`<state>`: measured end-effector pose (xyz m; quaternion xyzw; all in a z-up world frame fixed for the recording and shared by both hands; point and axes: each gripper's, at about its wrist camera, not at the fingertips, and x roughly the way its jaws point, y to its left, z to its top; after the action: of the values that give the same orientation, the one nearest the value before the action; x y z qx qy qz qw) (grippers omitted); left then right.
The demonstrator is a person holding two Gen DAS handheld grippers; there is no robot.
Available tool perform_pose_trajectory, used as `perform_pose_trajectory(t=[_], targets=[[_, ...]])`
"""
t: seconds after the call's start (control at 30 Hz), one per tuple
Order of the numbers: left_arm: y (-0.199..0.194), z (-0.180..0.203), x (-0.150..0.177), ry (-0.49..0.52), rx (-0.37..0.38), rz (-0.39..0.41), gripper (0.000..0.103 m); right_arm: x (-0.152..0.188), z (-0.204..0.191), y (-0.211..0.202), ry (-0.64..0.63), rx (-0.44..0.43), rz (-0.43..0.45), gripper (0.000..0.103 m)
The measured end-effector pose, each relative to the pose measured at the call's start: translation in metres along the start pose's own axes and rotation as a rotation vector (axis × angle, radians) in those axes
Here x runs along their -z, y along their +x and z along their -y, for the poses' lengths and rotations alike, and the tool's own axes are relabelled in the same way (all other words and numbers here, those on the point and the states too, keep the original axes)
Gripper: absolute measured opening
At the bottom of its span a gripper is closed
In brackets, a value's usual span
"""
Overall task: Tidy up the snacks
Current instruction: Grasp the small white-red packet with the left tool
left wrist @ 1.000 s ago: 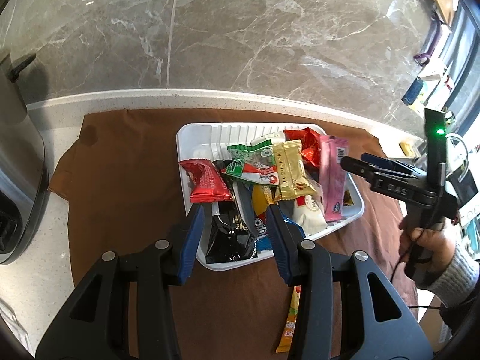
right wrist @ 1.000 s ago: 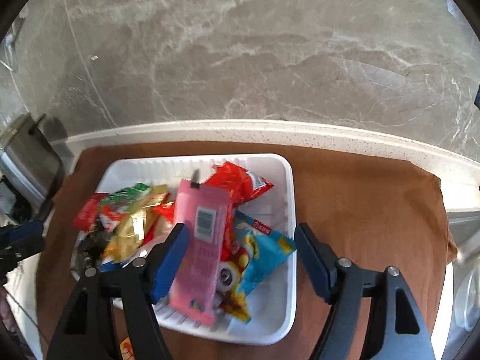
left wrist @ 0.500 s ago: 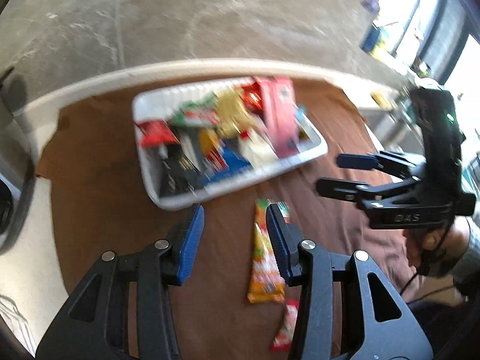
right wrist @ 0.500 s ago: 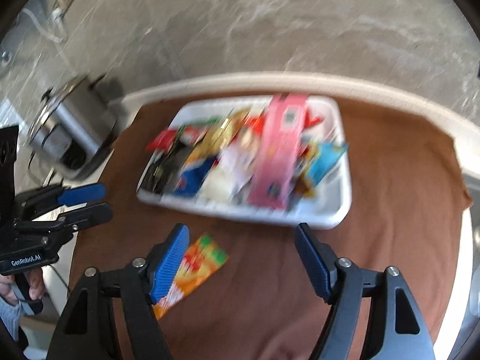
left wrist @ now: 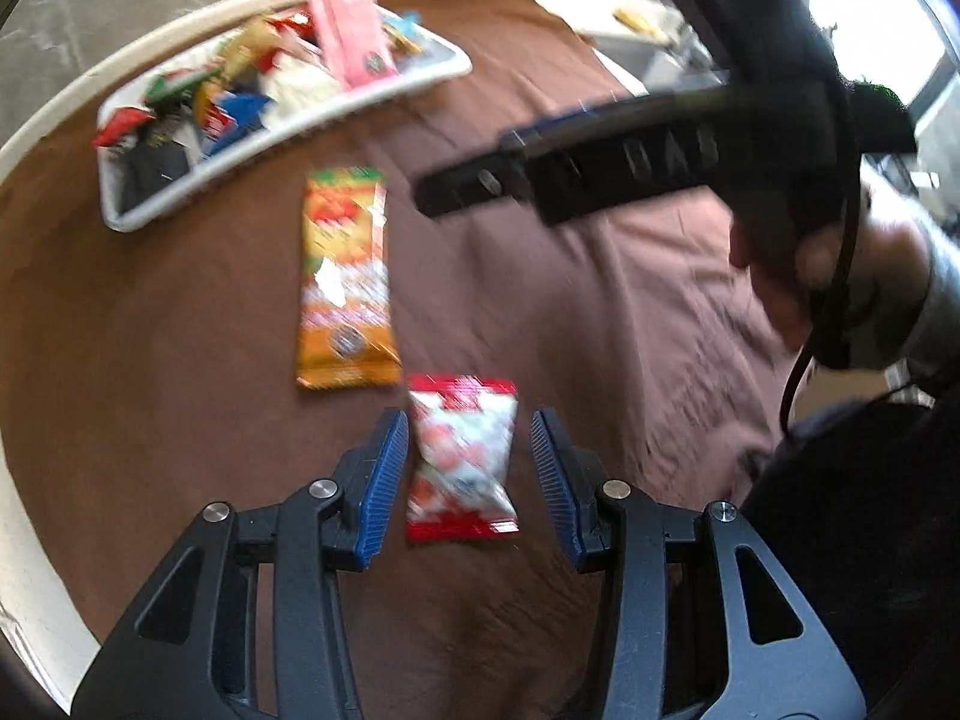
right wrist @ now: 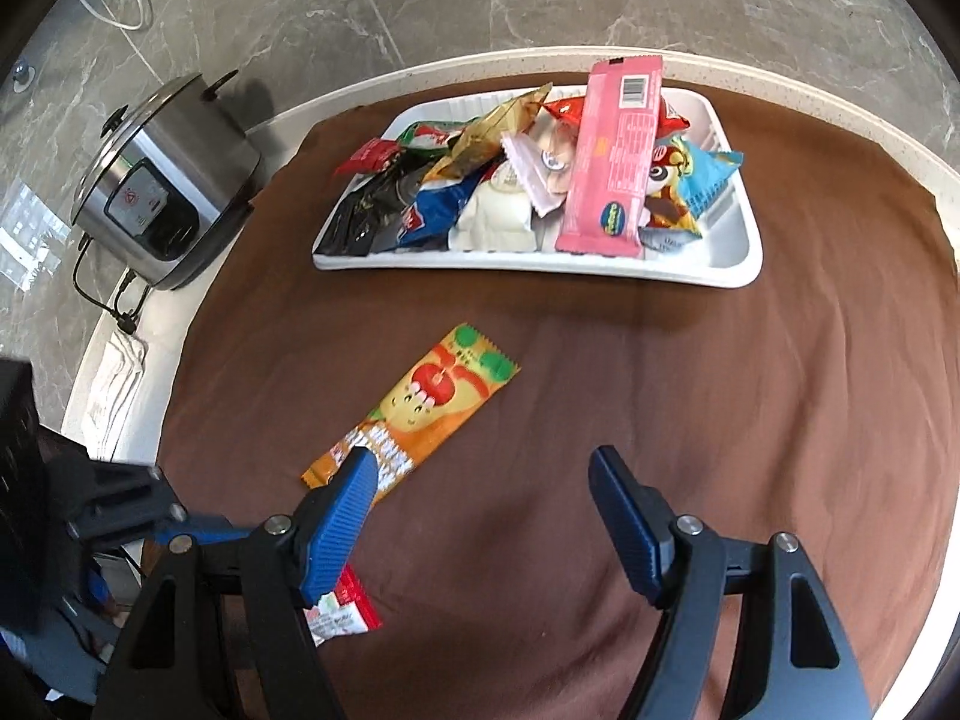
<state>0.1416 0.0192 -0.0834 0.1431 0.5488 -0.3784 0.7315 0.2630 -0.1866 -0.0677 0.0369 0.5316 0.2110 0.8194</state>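
We see that both claws have swung back from above the white tray [right wrist: 729, 276] to the near part of the brown cloth [right wrist: 720, 420] on the worktop, so the two loose packets now come into reach; we judge that sorting has moved on from the tray to these strays. The left claw [left wrist: 469, 480] stands with its jaws apart and straddles the red-and-white snack packet [left wrist: 461, 459], pads clear of its edges, nothing clamped. The right claw [right wrist: 480, 531] is wide apart and empty, its left pad overlapping the near end of the orange snack packet [right wrist: 420, 408] in view. The red-and-white packet is small, flat and crimped at both ends, and lies just beside the near end of the long orange one. The tray, heaped with mixed wrappers and a pink bar [right wrist: 612, 150], sits farther back.
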Motion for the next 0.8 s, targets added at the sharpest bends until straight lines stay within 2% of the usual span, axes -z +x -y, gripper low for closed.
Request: perform_pose_trajectory(t=[0.27, 0.33, 0.37, 0.47, 0.53, 0.8], targets=[[0.025, 0.025, 0.006, 0.111, -0.133, -0.038, 0.042, 0.007, -0.008, 0.001, -0.001, 0.001, -0.008, 0.076], [0.034, 0.025, 0.008, 0.106, -0.14, -0.061, 0.042, 0.009, -0.009, 0.001, 0.001, 0.0, -0.011, 0.076], [0.034, 0.027, 0.011, 0.114, -0.144, -0.04, 0.042, 0.009, -0.009, 0.001, 0.001, 0.002, -0.011, 0.076], [0.033, 0.026, 0.015, 0.102, -0.13, -0.019, 0.041, 0.01, -0.01, 0.0, 0.007, 0.005, -0.008, 0.076], [0.032, 0.024, 0.018, 0.093, -0.134, -0.012, 0.035, 0.011, -0.009, 0.0, 0.014, 0.007, -0.011, 0.076], [0.018, -0.002, 0.029, -0.025, -0.064, 0.015, 0.033, 0.009, -0.011, 0.009, 0.038, 0.007, -0.043, 0.076]])
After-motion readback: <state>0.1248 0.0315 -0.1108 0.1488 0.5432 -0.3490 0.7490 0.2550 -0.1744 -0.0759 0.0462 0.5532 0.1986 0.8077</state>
